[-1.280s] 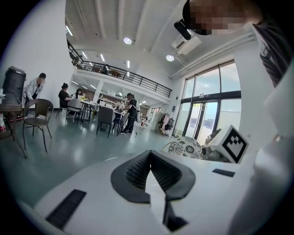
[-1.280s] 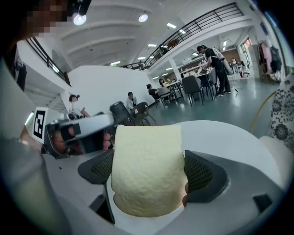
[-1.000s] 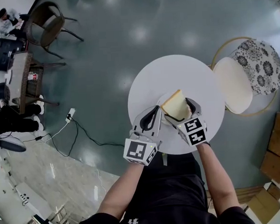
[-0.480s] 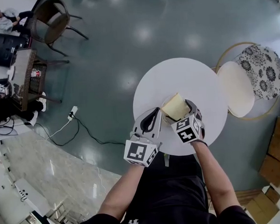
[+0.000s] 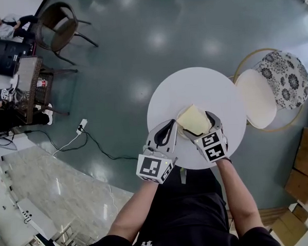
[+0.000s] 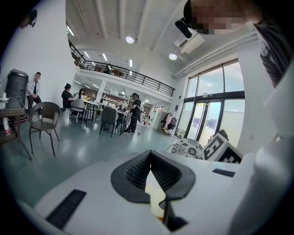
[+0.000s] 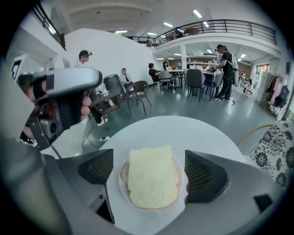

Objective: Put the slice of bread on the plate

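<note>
Two grippers hover over the table [image 5: 193, 87]. The right gripper [image 7: 149, 170] has its jaws wide apart, one on each side of the bread [image 7: 151, 183], touching neither edge. It lies flat on the plate [image 7: 180, 180], hiding all but the rim. The left gripper [image 6: 150, 167] has its jaws pressed together on nothing; a pale sliver between them is too narrow to identify.

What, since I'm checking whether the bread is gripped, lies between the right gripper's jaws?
The slice of bread, lying on the plate, clear of both open jaws of the right gripper; the right gripper view shows this.
</note>
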`<state>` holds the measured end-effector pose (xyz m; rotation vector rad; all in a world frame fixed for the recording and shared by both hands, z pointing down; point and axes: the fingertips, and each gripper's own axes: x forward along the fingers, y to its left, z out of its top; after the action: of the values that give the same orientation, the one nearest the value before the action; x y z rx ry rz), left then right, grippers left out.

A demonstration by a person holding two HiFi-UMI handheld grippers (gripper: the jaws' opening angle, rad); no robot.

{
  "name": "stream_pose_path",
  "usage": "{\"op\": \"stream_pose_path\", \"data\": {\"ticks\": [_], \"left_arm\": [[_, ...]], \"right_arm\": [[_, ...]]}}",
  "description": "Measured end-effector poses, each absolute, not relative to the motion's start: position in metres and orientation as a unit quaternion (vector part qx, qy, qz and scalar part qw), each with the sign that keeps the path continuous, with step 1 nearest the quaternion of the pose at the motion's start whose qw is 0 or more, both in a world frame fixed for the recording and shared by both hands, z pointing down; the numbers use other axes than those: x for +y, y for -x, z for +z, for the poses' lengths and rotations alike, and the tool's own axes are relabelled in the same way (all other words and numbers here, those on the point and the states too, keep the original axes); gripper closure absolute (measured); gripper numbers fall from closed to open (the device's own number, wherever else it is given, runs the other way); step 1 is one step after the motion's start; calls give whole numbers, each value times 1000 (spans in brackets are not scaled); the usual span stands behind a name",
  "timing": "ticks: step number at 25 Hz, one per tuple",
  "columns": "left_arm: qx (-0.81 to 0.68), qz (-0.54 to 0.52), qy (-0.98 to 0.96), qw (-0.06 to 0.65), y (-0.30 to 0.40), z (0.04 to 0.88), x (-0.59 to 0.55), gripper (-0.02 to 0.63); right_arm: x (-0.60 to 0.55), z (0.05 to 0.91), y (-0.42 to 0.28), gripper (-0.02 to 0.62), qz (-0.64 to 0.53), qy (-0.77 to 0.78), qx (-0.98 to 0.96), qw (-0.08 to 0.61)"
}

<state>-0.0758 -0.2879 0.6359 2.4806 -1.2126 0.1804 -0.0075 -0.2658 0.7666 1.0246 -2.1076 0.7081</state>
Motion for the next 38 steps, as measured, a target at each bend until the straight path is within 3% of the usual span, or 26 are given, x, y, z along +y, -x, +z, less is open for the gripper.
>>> {"op": "stream_pose_path", "data": {"ticks": [6, 20, 23, 38], "left_arm": [[-422, 65, -886, 180, 68, 593, -282, 600], [-392, 43, -906, 155, 45, 468, -249, 600], [-393, 33, -908, 145, 38, 440, -246, 600], [-383, -9, -916, 122, 7, 353, -220, 600]], "right_arm": [[-265, 682, 9, 109, 330, -375, -840, 213], [-255, 483, -1, 493, 316, -350, -882, 33], [-253, 446, -5, 546, 288, -354, -890, 11], [-235, 354, -23, 589, 205, -363, -909, -31]]}}
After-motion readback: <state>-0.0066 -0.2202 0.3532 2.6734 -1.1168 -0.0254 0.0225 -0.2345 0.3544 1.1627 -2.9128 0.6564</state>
